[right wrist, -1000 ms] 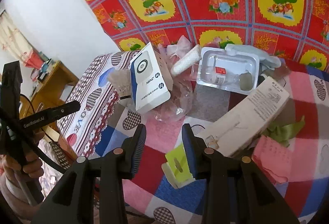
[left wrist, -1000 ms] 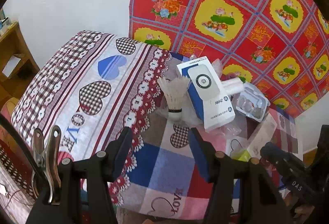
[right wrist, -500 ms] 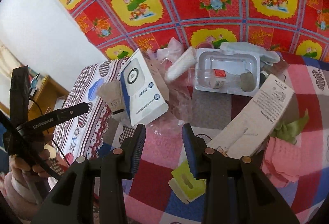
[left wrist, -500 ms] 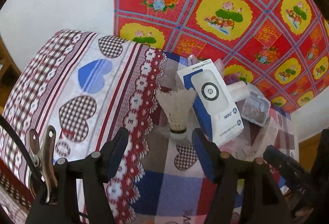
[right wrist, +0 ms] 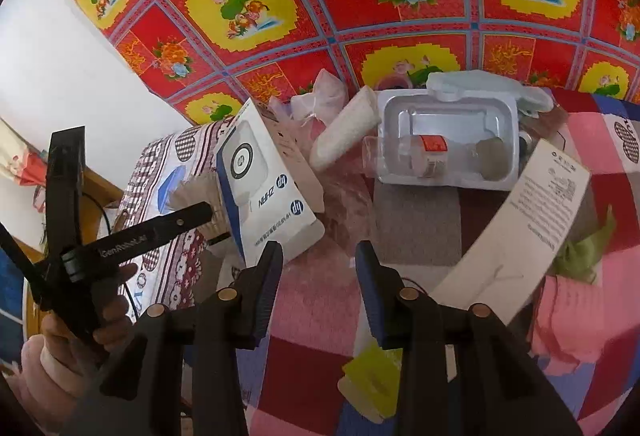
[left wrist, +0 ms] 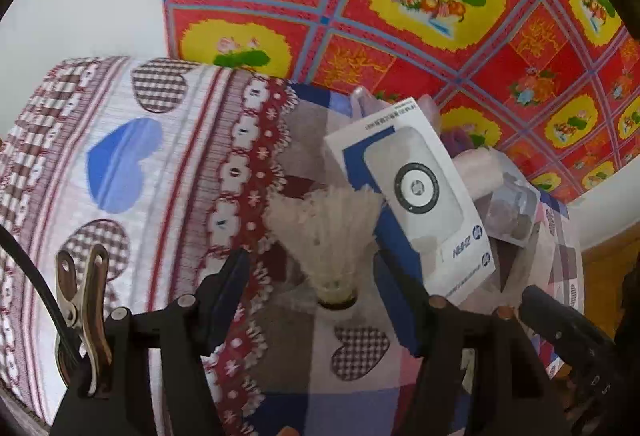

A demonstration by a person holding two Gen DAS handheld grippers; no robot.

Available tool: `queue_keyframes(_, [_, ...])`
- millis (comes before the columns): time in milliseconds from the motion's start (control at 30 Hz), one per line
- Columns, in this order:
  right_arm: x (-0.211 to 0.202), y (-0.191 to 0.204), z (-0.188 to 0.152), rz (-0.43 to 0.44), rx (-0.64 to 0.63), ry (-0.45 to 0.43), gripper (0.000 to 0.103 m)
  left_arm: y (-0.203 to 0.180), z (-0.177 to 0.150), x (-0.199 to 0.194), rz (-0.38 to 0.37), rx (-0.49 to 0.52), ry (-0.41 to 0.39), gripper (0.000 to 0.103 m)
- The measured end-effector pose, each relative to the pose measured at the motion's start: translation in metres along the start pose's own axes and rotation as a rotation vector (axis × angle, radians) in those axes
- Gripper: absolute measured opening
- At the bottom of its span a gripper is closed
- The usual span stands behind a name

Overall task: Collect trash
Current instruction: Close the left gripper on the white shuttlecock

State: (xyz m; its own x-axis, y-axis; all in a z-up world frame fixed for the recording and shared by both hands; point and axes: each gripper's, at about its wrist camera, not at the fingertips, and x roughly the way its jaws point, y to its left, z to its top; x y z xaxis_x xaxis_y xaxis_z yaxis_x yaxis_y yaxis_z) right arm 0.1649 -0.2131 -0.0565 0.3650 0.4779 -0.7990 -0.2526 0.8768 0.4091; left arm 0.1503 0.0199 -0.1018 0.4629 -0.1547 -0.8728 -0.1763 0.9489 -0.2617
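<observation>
The left gripper (left wrist: 312, 284) stands spread astride the shuttlecock (left wrist: 326, 236), feathers up, not yet pinched, probably lining up a grab. The white box (left wrist: 416, 204) crowds its right finger; leftward the bench (left wrist: 120, 164) is bare. The right gripper (right wrist: 318, 276) hangs spread, pinching nothing.

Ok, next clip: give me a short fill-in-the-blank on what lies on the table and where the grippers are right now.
1. Seen between the left gripper's open fingers is a white feathered ____.
2. The white and blue box leans just to the ____ of that feathered item in the left wrist view.
3. The clear bottle with a red label lies in a white plastic ____.
4. The right gripper hovers with ____ between its fingers.

Missing words: shuttlecock; right; tray; nothing
</observation>
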Motion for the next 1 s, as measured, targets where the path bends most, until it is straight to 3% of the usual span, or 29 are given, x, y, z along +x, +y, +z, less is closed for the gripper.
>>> queue_keyframes(200, [0.014, 0.004, 0.007, -0.022, -0.023, 0.037, 0.039, -0.012, 0.004, 0.016, 0.024, 0.011, -0.013, 0.068])
queue_keyframes(300, [0.019, 0.007, 0.012, -0.045, -0.055, 0.053, 0.039, -0.01, 0.006, 0.022, 0.001, -0.019, -0.013, 0.066])
queue_keyframes(333, [0.02, 0.009, 0.014, -0.05, -0.068, 0.056, 0.039, -0.01, 0.007, 0.023, -0.012, -0.023, -0.015, 0.063])
queue_keyframes(400, [0.021, 0.013, 0.016, -0.056, -0.096, 0.059, 0.039, -0.009, 0.007, 0.023, -0.027, -0.019, -0.016, 0.038])
queue_keyframes(433, [0.022, 0.016, 0.017, -0.058, -0.111, 0.06, 0.039, -0.008, 0.006, 0.024, -0.029, -0.015, -0.011, 0.035])
queue_keyframes(600, [0.026, 0.029, 0.024, -0.071, -0.201, 0.055, 0.039, 0.002, 0.004, 0.012, -0.074, -0.019, -0.021, 0.032])
queue_keyframes(900, [0.036, 0.042, 0.032, -0.057, -0.239, 0.054, 0.04, 0.032, 0.0, -0.022, 0.044, -0.021, -0.049, 0.032])
queue_keyframes(933, [0.037, 0.042, 0.033, -0.059, -0.245, 0.055, 0.043, 0.036, 0.001, -0.025, 0.055, -0.026, -0.049, 0.032])
queue_keyframes(1000, [0.04, 0.044, 0.037, -0.067, -0.26, 0.057, 0.059, 0.046, 0.001, -0.029, 0.083, -0.031, -0.048, 0.032])
